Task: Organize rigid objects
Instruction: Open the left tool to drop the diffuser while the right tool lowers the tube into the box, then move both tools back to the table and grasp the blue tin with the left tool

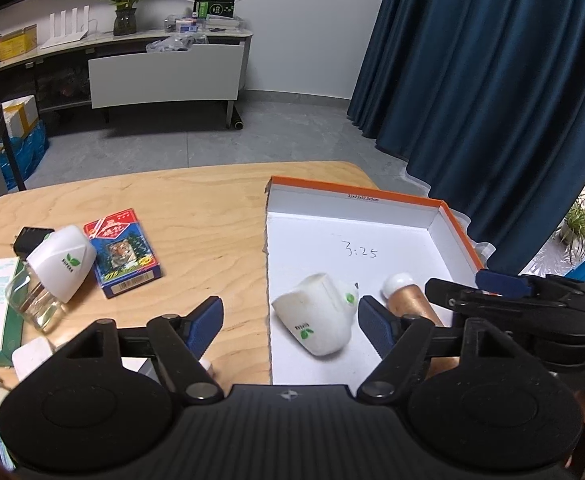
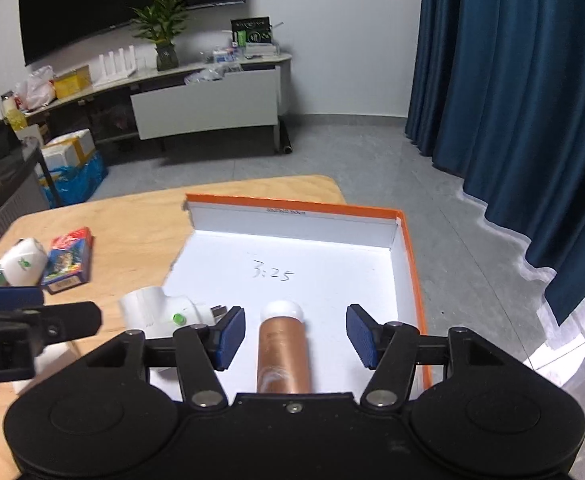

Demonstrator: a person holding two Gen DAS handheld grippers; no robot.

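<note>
Bottle [image 2: 283, 350] lies lengthwise, cap pointing away, between the spread right tool [image 2: 295, 337].

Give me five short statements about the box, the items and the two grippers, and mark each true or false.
1. The copper bottle lies inside the orange-edged box. True.
2. The right gripper is clamped on the copper bottle. False: its jaws stand apart on either side of the bottle, with gaps between pads and bottle.
3. The playing card pack is already in the box. False: it lies on the wooden table, left of the box.
4. A white plug-in device lies in the box beside the copper bottle. True.
5. The left gripper holds the white device. False: its jaws are open and hold nothing; only its right finger is over the box.
</note>
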